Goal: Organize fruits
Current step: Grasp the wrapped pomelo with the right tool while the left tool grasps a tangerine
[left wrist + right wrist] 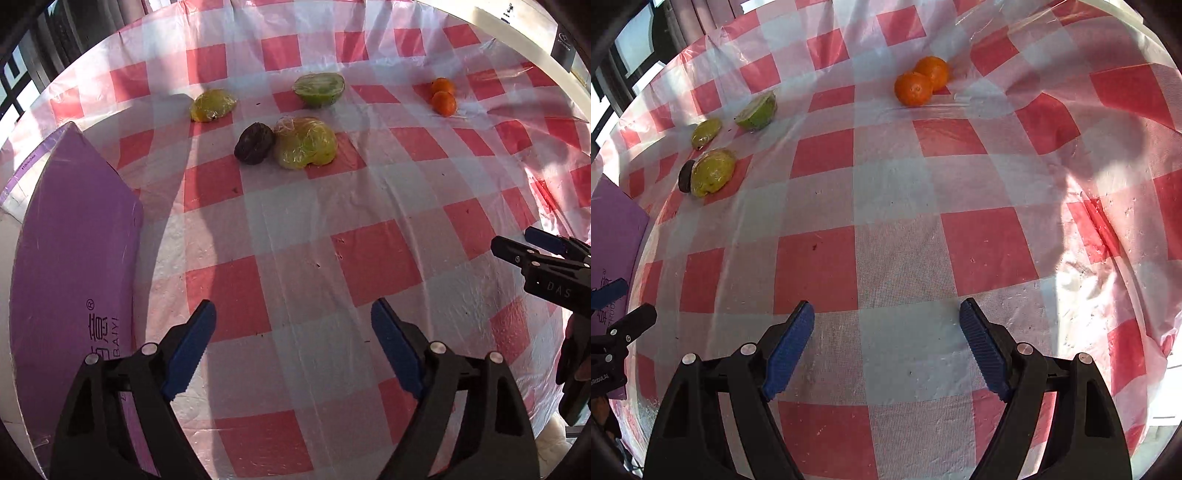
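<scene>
Both empty: left gripper and right gripper gaping wide. Right should straddle nearer orange, squeeze gently; wrapped fruit looks slippery.

Both wrist views look down along open claws, sharing the checkered tablecloth and far fruits.

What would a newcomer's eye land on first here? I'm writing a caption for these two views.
Probably the red-and-white checked tablecloth that fills both views. Next, two oranges touching each other at the far right, and at the far left a cluster of wrapped yellow-green fruits, a dark fruit and a cut green half. Both the left gripper and right gripper hang open, holding nothing.
</scene>
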`<state>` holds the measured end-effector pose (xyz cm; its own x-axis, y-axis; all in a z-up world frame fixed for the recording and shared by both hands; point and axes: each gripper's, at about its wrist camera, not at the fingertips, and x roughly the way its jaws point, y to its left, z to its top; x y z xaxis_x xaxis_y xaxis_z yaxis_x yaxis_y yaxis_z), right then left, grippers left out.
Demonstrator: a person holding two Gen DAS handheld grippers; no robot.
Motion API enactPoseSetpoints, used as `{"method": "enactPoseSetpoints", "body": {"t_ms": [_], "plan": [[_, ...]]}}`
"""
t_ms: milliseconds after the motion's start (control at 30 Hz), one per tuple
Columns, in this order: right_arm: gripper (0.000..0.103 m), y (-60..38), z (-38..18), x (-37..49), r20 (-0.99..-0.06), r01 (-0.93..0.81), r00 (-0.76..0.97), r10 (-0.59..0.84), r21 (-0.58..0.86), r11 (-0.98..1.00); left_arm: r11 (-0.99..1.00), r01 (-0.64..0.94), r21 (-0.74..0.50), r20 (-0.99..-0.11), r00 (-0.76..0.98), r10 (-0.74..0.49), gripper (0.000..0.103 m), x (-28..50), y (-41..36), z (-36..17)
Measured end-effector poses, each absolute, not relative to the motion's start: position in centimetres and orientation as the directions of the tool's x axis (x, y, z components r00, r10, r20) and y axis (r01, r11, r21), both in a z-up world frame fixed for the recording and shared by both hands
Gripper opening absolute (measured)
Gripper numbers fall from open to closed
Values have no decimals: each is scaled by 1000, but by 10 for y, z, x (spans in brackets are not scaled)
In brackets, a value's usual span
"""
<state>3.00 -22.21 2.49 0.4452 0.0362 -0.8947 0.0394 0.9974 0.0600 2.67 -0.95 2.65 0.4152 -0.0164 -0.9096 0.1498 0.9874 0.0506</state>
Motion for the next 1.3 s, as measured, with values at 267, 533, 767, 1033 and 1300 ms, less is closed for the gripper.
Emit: {"method": "enactPoseSetpoints", "body": {"t_ms": [267,533,767,1033,1300], "plan": [[81,-231,19,100,-850,-3,527,-2,-5,1000,997,70,23,-916,400,-7,86,60,-27,5],[81,-248,18,171,-819,45,574,-24,2,999,999,38,11,-885,465,-8,84,120,-47,6],[69,-255,18,216,-799,72,600,-36,8,997,1000,9,14,-860,509,7,84,155,-44,9],[40,-271,22,218,-778,81,628,22,93,992,1000,13,5,-839,544,-3,66,168,-39,11],[38,-266,24,209,-779,68,627,21,82,994,998,60,-3,-862,506,-33,63,138,-42,14]]}}
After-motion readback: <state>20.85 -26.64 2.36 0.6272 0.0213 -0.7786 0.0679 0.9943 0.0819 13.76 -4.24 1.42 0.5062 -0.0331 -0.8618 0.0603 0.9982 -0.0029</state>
